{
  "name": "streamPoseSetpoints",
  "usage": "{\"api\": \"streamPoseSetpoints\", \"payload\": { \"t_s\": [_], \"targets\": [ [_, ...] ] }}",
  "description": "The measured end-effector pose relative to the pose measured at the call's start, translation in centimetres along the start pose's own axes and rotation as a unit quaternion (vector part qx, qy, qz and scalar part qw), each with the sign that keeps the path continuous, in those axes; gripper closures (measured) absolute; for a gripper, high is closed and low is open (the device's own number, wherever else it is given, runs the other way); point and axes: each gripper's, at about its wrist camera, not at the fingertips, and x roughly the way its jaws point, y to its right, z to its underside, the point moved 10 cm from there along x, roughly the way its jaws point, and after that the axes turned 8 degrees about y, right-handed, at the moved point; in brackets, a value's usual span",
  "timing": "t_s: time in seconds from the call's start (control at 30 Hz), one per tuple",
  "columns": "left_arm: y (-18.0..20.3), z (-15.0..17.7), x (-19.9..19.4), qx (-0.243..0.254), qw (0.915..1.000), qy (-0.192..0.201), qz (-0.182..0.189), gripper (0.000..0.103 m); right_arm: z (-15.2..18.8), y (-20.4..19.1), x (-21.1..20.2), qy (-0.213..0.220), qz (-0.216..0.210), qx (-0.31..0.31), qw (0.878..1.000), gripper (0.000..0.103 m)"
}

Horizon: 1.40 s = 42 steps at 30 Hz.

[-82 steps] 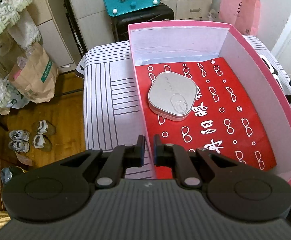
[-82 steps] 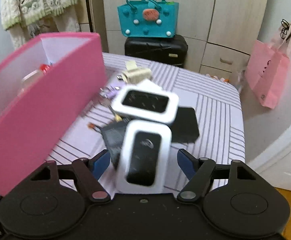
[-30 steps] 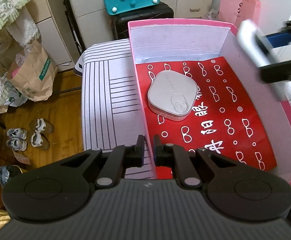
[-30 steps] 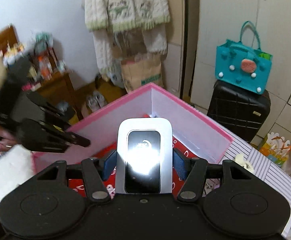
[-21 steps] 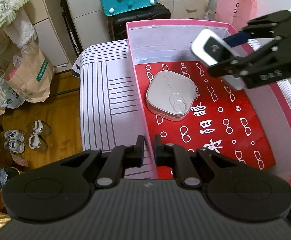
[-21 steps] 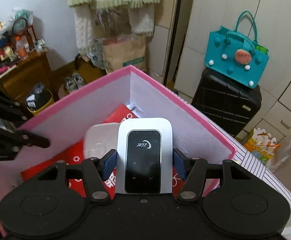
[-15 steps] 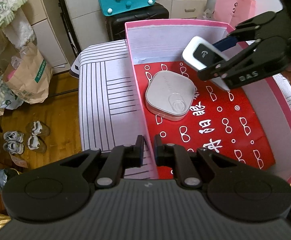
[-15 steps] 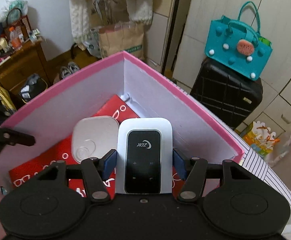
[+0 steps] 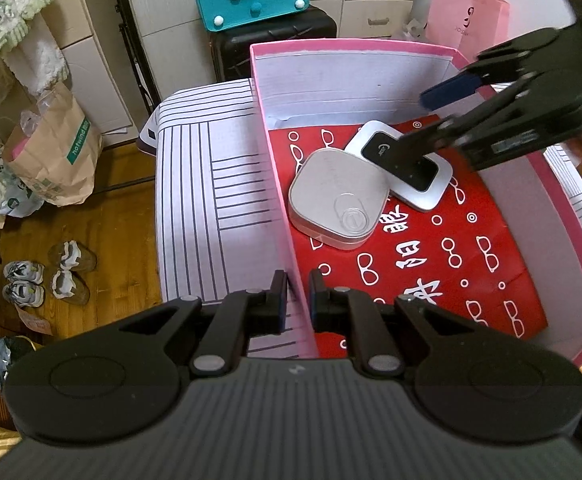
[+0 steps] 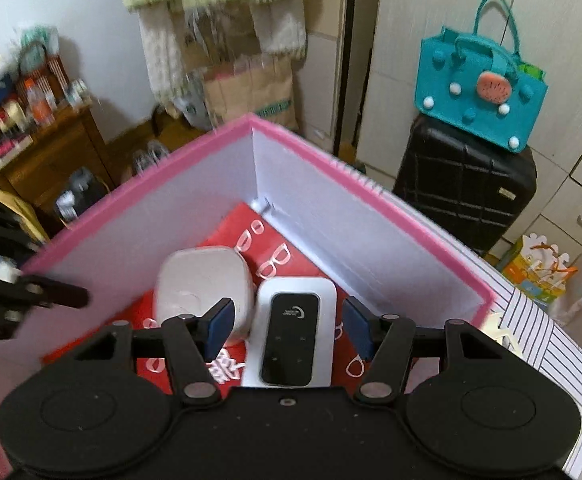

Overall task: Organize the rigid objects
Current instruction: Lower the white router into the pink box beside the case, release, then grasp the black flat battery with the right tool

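In the pink box (image 9: 371, 46) | router (image 10: 291, 336) now lies beside tin (image 9: 341, 200), released | right tongs (image 10: 287, 324) open | left tongs (image 9: 294, 294) closed on box wall | next item due

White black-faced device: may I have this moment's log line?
left tool: shut on pink cardboard box | right tool: open | white black-faced device: inside, beside silver tin

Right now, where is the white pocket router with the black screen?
In both wrist views the pocket router lies inside the pink box on its red lining, toward the far wall, right beside the silver tin, between the right gripper's open jaws.
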Motion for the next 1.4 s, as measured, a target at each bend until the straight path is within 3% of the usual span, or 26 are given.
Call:
{"api": "streamPoseSetpoints", "payload": {
  "t_s": [0.3, 0.53, 0.67, 0.8, 0.97, 1.13, 1.4],
  "targets": [
    [-0.1, 0.0, -0.1, -0.007, 1.0000, 0.002, -0.001, 0.093, 0.8, 1.8, -8.7, 0.075, -0.008, 0.059, 0.995, 0.038],
    [-0.1, 0.0, -0.1, -0.017, 0.9998, 0.005, -0.006, 0.093, 5.3, 5.8, -11.8, 0.086, 0.047, 0.091, 0.991, 0.038],
    [-0.4, 0.1, -0.1, -0.034, 0.9994, 0.007, -0.005, 0.093, 9.2, 8.5, -11.6, 0.073, 0.065, 0.128, 0.987, 0.038],
    [-0.5, 0.1, -0.1, -0.054, 0.9985, 0.014, -0.002, 0.093, 12.9, 9.7, -10.5, 0.076, 0.053, 0.151, 0.984, 0.038],
    [-0.4, 0.0, -0.1, -0.061, 0.9980, 0.013, -0.012, 0.094, 16.4, 9.0, -7.9, 0.053, 0.057, 0.102, 0.992, 0.038],
    [-0.5, 0.0, -0.1, -0.070, 0.9973, 0.010, -0.018, 0.094, 17.4, 9.9, -5.9, 0.050, 0.054, 0.092, 0.993, 0.038],
    [-0.6, 0.0, -0.1, -0.083, 0.9962, 0.014, -0.022, 0.094, 17.3, 10.4, -4.3, 0.082, 0.052, 0.090, 0.991, 0.030]
  ]
}}
